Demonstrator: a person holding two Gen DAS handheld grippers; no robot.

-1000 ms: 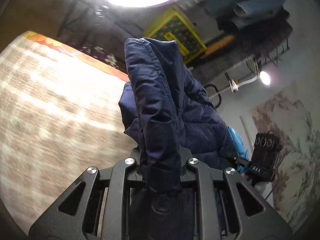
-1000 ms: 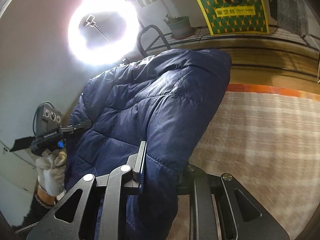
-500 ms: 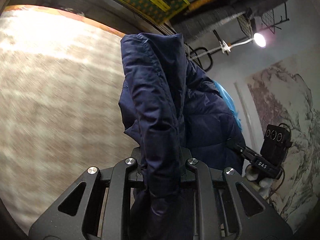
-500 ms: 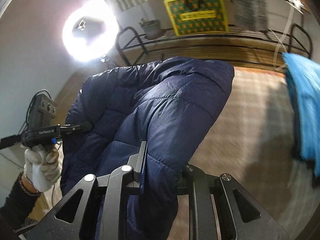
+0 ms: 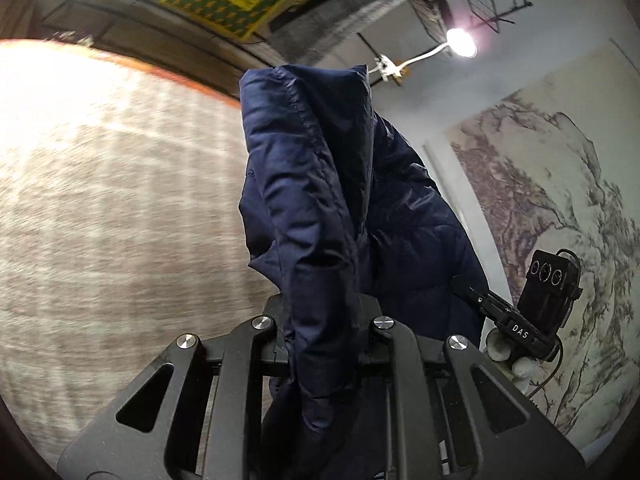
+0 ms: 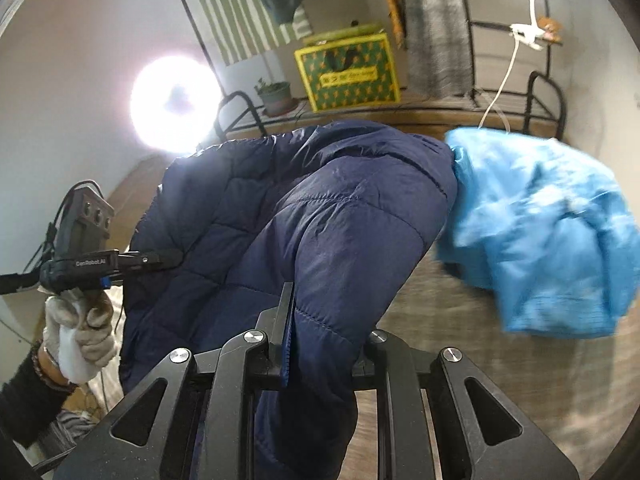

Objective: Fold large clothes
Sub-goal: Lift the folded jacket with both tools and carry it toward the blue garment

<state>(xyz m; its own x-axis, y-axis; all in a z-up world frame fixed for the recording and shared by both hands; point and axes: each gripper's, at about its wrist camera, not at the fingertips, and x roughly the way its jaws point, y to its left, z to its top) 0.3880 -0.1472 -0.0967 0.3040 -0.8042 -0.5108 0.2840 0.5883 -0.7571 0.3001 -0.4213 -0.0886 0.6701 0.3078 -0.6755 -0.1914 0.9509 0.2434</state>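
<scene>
A: Navy padded jacket (image 5: 320, 208) — where?
B: Off the carpet (image 5: 120, 220), bunched and hanging between both sets of tongs, well above the pale checked weave.

A: Left tongs (image 5: 322, 344)?
B: Clamped on a thick fold of the jacket, hem edge sticking up past the tips. Also seen from the other side (image 6: 160, 258), gripping the far edge, held by a white-gloved hand (image 6: 80, 332).

A: Right tongs (image 6: 320, 344)?
B: Clamped on a quilted fold too, fabric bulging out over the right finger. Visible from the left camera (image 5: 500, 316) with a black camera box on top.

A: Around that?
B: Bright blue jacket (image 6: 540, 240) lying just beside the navy one, blurred. Behind, a metal rack (image 6: 540, 92) with a yellow-green box (image 6: 348, 72) and a potted plant (image 6: 274, 96). Ring light (image 6: 176, 104) glaring at the wall.
</scene>
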